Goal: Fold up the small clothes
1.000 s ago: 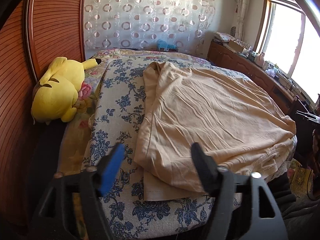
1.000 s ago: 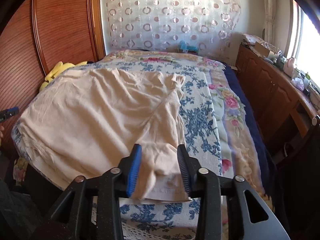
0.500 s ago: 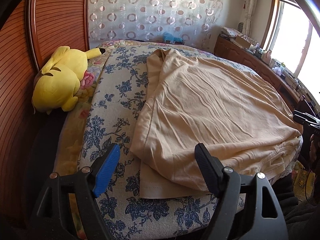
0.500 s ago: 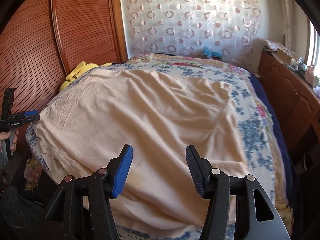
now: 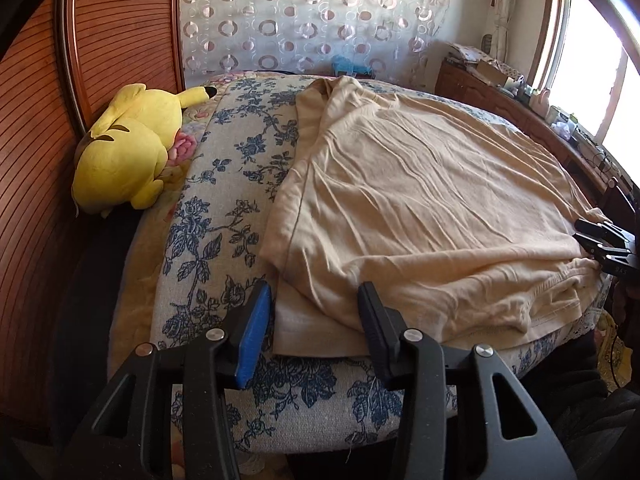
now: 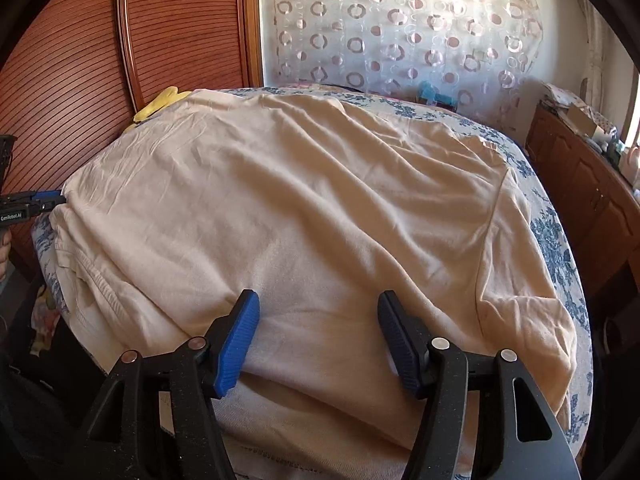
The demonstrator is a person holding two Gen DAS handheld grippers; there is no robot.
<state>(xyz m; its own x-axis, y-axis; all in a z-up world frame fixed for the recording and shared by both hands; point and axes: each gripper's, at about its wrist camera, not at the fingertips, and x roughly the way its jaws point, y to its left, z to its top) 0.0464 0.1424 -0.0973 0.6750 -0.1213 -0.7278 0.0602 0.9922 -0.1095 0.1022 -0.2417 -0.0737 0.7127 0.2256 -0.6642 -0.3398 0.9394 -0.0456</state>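
1. One beige garment [image 5: 420, 208], spread over most of the bed [image 5: 224, 184], hem at near edge.
2. Two tools: left tool [image 5: 316, 320] just narrowed, straddling the near-left garment corner, not pinching; right tool [image 6: 318, 338] just widened, over cloth, empty.
3. One yellow plush [image 5: 124, 152] at bed's left edge.

The right gripper [image 6: 318, 340] hangs over the near part of a wrinkled cream garment [image 6: 320, 208] spread across a bed with a blue floral cover [image 6: 556, 240]; its jaws have just been opening and stand apart with the cloth lying beneath them, not pinched. At the left edge the left gripper [image 6: 48, 200] reaches the garment's corner, though whether it grips is unclear. Behind are a slatted wooden headboard [image 6: 160, 40], a circle-patterned curtain [image 6: 400, 32] and a wooden cabinet [image 6: 592, 184].
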